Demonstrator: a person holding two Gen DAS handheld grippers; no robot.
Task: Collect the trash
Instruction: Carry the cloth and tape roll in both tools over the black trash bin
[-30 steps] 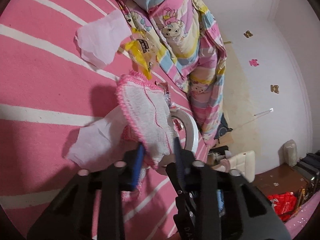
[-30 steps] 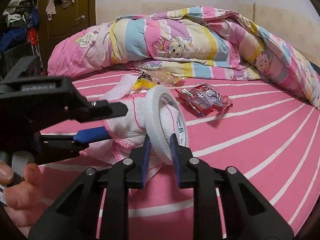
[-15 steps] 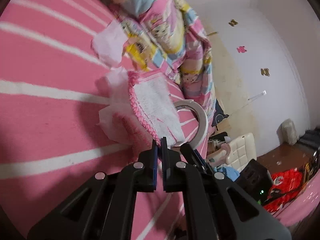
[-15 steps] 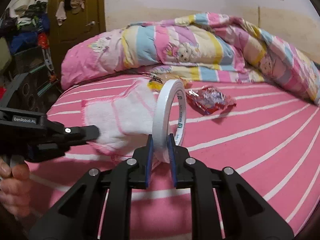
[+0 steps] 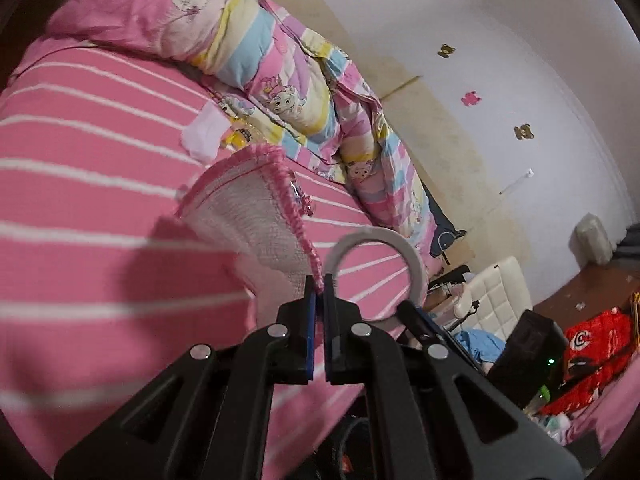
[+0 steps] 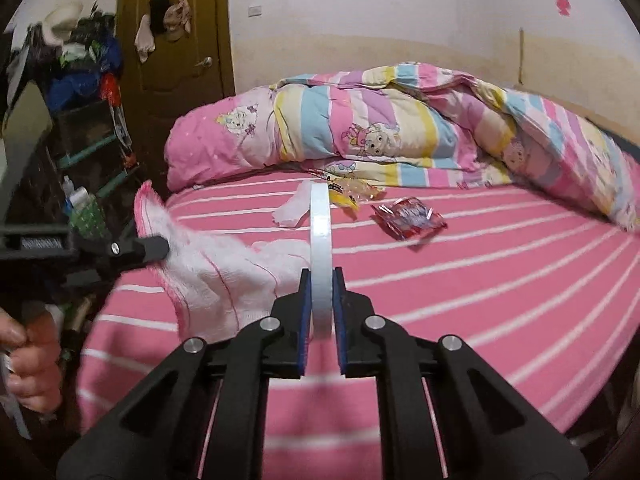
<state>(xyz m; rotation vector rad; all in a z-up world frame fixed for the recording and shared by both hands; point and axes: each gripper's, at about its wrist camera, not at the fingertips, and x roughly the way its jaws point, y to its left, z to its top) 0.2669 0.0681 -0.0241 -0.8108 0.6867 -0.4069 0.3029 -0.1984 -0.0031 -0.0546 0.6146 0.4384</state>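
White cloth (image 5: 256,220) hangs above the bed (image 6: 500,280), pinched at its pink hem by the left gripper (image 5: 319,286). The right gripper (image 6: 321,280) is closing on the tape roll (image 6: 320,248). That thin hem hold could slip, and wrappers (image 6: 408,218) remain.

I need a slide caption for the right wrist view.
Right claw closing on tape roll; left claw lifts pink-edged cloth.

On the bed (image 6: 500,280) the tissue (image 6: 292,208) lies left of the red wrapper (image 6: 408,216), the quilt (image 6: 400,128) behind both.
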